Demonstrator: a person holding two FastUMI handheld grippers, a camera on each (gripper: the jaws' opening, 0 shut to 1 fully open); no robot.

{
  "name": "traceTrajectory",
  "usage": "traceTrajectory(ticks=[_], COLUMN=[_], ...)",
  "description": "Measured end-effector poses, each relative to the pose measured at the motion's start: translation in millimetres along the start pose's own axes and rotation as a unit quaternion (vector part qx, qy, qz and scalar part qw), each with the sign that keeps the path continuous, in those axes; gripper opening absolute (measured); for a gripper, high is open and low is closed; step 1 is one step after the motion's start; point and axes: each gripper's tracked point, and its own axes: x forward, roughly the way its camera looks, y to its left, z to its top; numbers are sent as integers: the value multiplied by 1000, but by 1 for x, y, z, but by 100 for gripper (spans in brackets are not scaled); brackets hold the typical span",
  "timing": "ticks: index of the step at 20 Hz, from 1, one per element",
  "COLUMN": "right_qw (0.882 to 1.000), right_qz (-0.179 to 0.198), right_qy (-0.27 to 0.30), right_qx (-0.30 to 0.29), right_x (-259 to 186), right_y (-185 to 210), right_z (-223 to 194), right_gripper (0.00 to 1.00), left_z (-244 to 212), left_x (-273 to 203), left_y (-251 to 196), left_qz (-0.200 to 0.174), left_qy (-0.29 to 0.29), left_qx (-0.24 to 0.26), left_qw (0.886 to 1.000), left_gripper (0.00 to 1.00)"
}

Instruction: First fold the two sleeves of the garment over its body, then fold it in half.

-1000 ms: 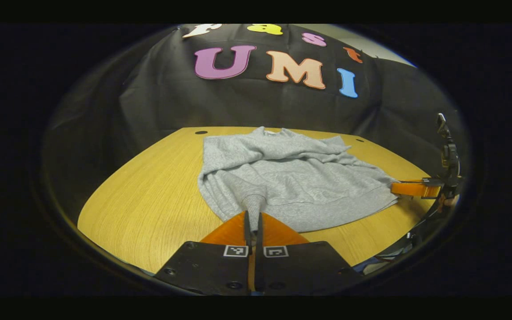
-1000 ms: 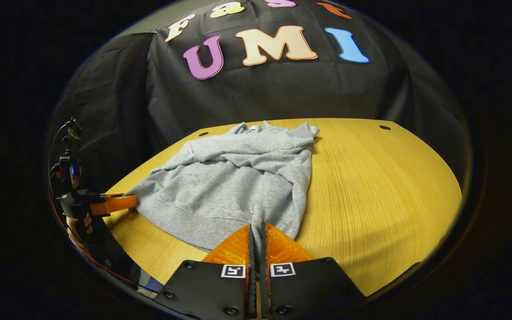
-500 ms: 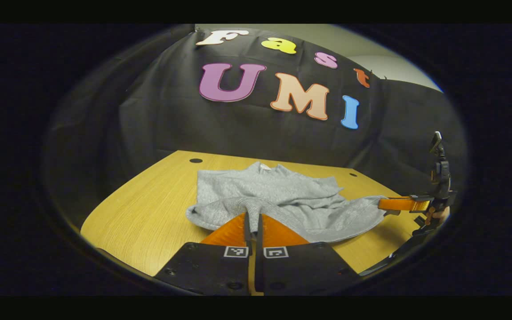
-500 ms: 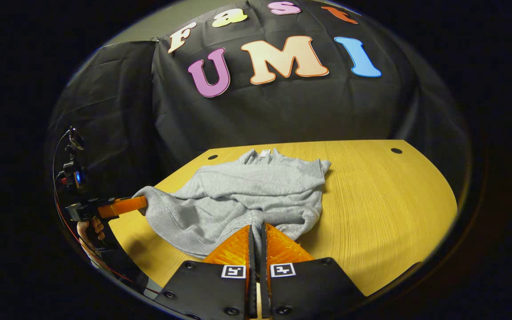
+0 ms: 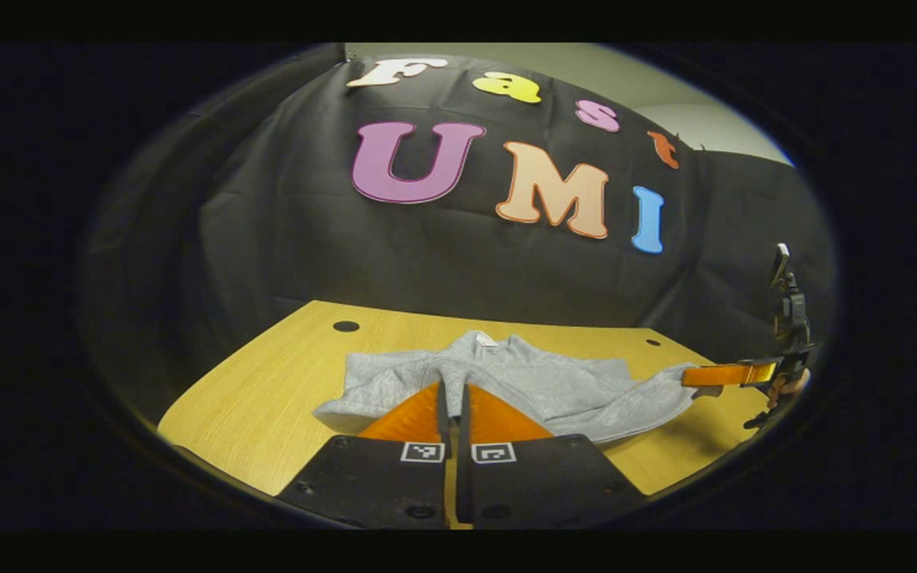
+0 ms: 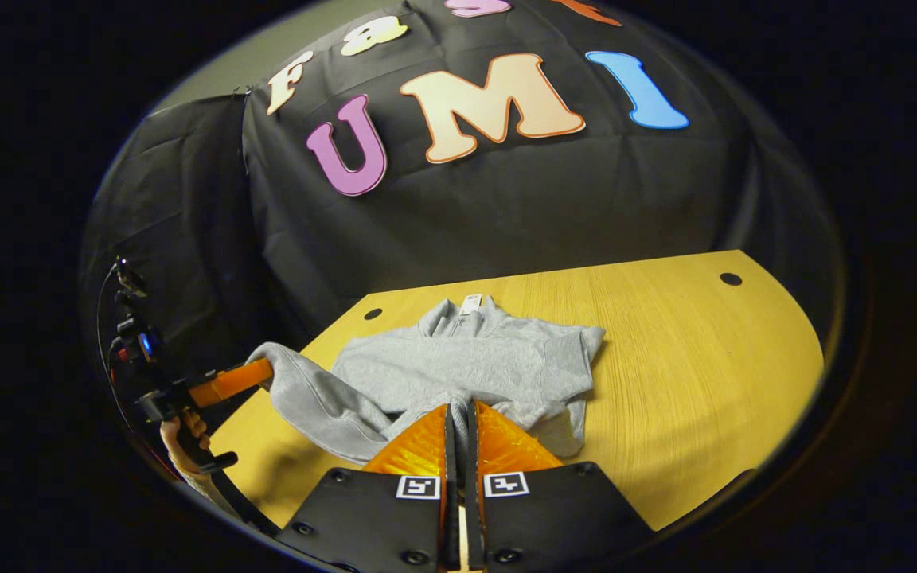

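Garment [image 6: 466, 366]: a soft, fuzzy gray top. It lies in the lower middle of both views, on the table. Its sleeves are folded over its body. Its near edge is lifted off the wood and droops in a curve between the two grippers.
Collar [image 6: 458, 314]: points to the far side, with a small white tag.
Table [image 6: 689, 358]: smooth yellow wood with fine lines, a rounded edge and small dark round holes near the back.
Left gripper [image 5: 452, 390]: at the bottom middle of the left gripper view. Its two wedge-shaped fingers are pressed together with gray cloth pinched between them. In the right gripper view it sits at the lower left [image 6: 259, 370], with a hand [image 6: 180, 438] around its handle.
Right gripper [image 6: 458, 414]: at the bottom middle of its own view, fingers closed tight on the cloth edge. In the left gripper view it is at the right edge [image 5: 693, 376], holding a corner of the cloth up.
Wall [image 6: 506, 199]: black cloth with soft creases, across the top of both views.
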Motion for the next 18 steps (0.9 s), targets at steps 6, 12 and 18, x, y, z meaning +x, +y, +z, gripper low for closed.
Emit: traceTrajectory(ticks=[6, 12, 18], right_qw=[999, 997, 995], right_qz=[-32, -53, -66], right_qy=[13, 24, 21], right_qx=[31, 56, 76], right_x=[48, 88, 113], right_y=[-30, -46, -59], right_z=[9, 9, 11], right_gripper=[5, 5, 8], left_z=[-3, -17, -21], left_x=[56, 96, 119], left_y=[7, 16, 18], left_qz=[12, 34, 52], left_qy=[20, 41, 39], left_qx=[-9, -6, 13], left_qw=[1000, 999, 998], left_gripper=[0, 0, 3])
